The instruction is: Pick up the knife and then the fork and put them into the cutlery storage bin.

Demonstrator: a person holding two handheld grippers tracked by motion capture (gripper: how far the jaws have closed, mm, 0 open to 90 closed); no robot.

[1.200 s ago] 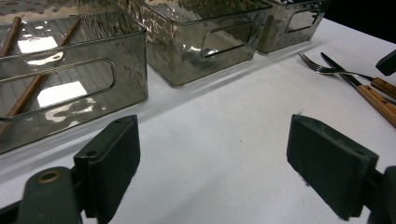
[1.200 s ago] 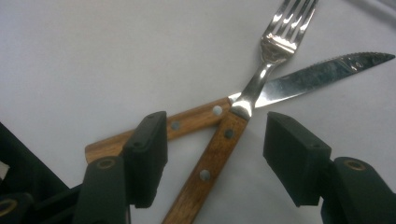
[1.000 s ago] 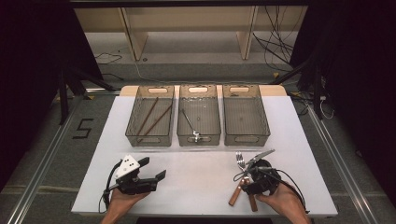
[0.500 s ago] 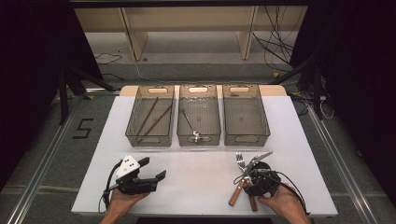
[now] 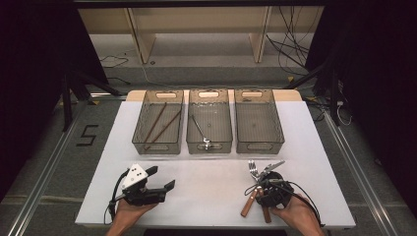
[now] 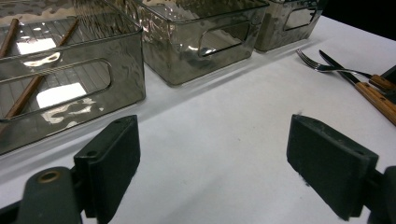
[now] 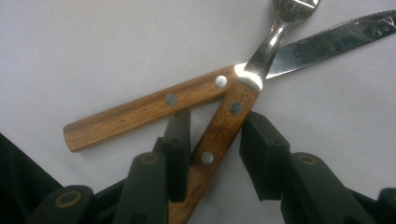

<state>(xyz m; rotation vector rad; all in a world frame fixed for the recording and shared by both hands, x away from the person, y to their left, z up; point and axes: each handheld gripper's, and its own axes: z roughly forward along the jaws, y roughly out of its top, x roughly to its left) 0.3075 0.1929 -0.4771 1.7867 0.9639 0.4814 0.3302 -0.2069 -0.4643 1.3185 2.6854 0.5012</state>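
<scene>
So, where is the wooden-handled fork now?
The wooden-handled fork lies at the table's front right, crossing the wooden-handled knife, its handle between the right gripper's jaws.

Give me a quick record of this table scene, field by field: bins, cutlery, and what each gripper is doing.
Table: white tabletop
Left smoky plastic bin: two brown wooden chopsticks
Middle bin: one thin metal utensil
Right bin: looks empty
Loose cutlery: wooden-handled fork crossed over wooden-handled knife
Left gripper: open, over bare table
Right gripper: jaws astride the fork handle, small gaps visible, not clamped
</scene>
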